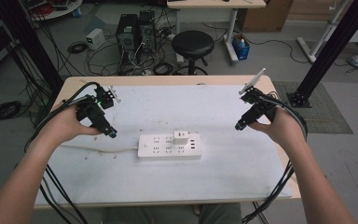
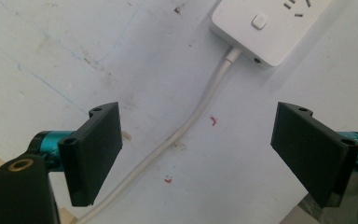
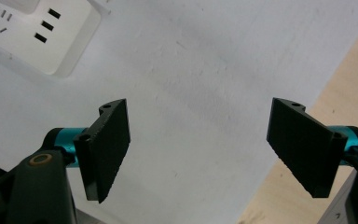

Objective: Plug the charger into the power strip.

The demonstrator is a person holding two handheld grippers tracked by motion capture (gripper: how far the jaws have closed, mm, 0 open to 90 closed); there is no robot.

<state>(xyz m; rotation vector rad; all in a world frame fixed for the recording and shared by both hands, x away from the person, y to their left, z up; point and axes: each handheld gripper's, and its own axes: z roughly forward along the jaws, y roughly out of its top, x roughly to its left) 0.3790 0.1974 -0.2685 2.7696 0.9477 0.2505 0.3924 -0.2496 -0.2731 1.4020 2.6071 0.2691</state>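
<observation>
A white power strip lies in the middle of the white table mat, with a small white plug adapter seated in its upper row. Its white cord runs off to the left. My left gripper hovers just left of the strip, open and holding nothing; in the left gripper view the cord passes between the jaws and the strip's end lies ahead. My right gripper is open to the right of the strip, and the strip's corner sits at the upper left of its view.
The white mat covers most of a wooden table. Bare wood edge lies right of the right gripper. Beyond the table stand a black stool, computer towers and tangled cables on the floor.
</observation>
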